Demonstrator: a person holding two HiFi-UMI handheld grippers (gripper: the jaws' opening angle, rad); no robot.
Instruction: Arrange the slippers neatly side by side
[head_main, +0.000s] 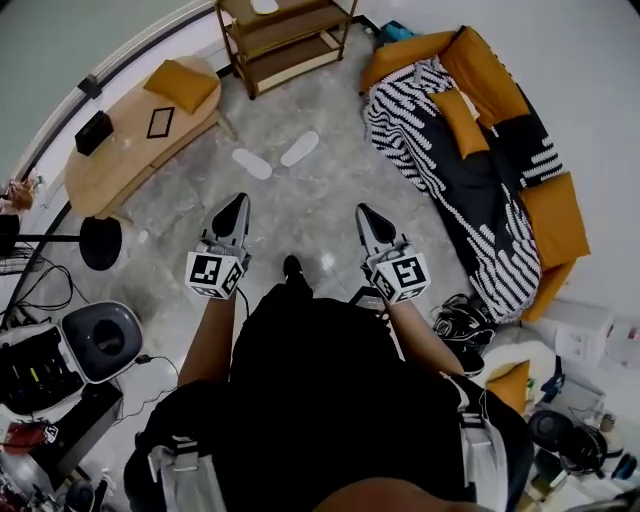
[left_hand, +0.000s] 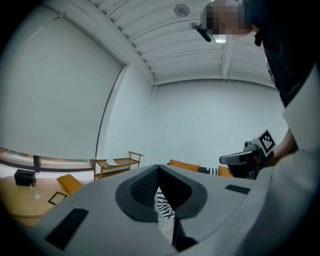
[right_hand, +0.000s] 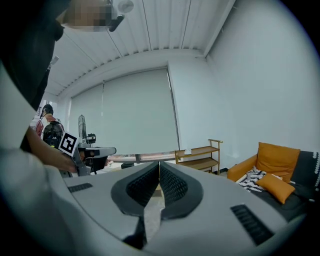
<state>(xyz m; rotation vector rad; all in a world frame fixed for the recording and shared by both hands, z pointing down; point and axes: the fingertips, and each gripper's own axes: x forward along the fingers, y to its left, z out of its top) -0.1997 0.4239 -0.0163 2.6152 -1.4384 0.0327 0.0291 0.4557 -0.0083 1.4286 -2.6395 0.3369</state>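
Two white slippers lie on the grey floor ahead of me, the left slipper (head_main: 252, 163) and the right slipper (head_main: 300, 148), their far ends angled apart from each other. My left gripper (head_main: 238, 204) is held out level over the floor, well short of them, its jaws shut and empty. My right gripper (head_main: 364, 214) hangs beside it, also shut with nothing between its jaws. In the left gripper view the shut left gripper (left_hand: 158, 169) points at the far wall. The shut right gripper (right_hand: 159, 166) points toward the window. The slippers do not show in either gripper view.
A wooden shelf unit (head_main: 285, 40) stands beyond the slippers. An oval wooden table (head_main: 125, 140) with an orange cushion (head_main: 181, 84) is at the left. An orange sofa (head_main: 500, 150) with a striped blanket runs along the right. A round black stand base (head_main: 100, 243) sits on the floor at the left.
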